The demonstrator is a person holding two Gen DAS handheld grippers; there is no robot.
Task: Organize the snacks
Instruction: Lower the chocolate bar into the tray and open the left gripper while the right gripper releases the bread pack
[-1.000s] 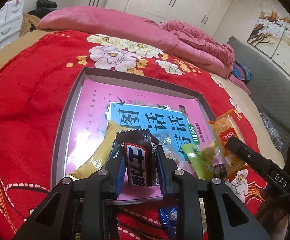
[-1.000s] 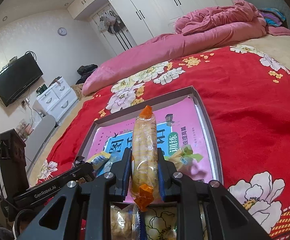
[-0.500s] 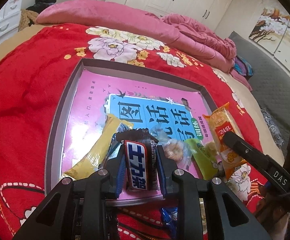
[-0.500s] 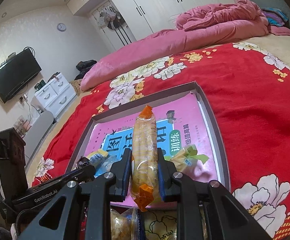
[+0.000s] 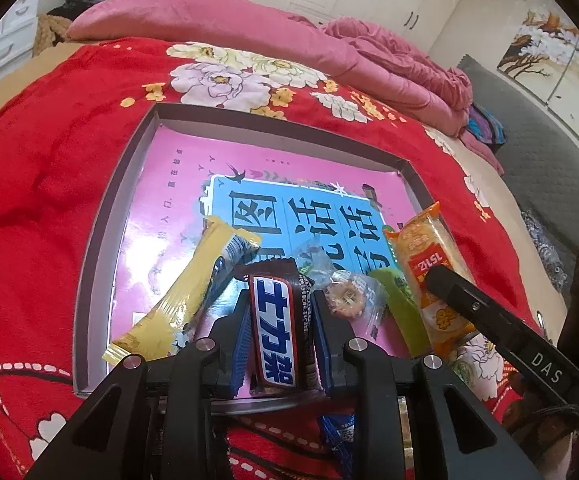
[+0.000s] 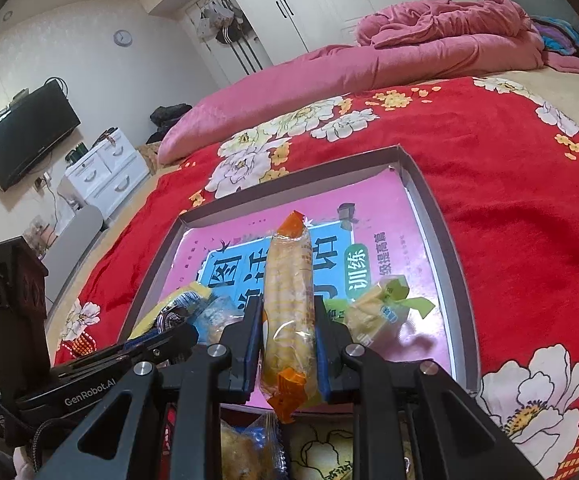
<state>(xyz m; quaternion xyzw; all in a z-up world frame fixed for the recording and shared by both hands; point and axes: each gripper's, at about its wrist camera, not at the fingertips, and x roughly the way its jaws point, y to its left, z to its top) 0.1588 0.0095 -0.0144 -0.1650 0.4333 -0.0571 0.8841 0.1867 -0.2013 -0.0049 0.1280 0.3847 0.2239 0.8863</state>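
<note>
Left-wrist view showed the left gripper [image 5: 279, 308] pinching a chocolate bar [image 5: 276, 330] between its blue pads, the bar standing lengthwise along the fingers with its dark crimped end poking out past the tips. It hung over the near edge of a grey tray [image 5: 101, 248] lined with a pink-and-blue book cover [image 5: 161, 208], the tray lying on a red floral blanket [image 5: 37, 184]. Just left of the fingers, inside the tray, a yellow stick pack [image 5: 177, 300] lay slanted; just right of them sat a clear-wrapped cookie [image 5: 347, 298] and a green packet [image 5: 401, 308] (its label too blurred to read). Farther right, the right gripper [image 5: 433, 276] came in from the side, an orange cracker pack [image 5: 429, 264] in it. Right-wrist view had that same gripper [image 6: 287, 320] pressed onto the cracker pack [image 6: 289, 304], which ran straight out beyond the fingertips over the tray [image 6: 441, 236], with its orange end hanging back below the jaws. A pale green-and-yellow candy [image 6: 381, 308] rested in the tray just right of the fingers, and the left gripper [image 6: 185, 330] showed at the tray's near left corner. Below the right gripper, on the blanket [image 6: 529, 208] outside the tray, another wrapped snack [image 6: 245, 444] lay partly hidden.
</note>
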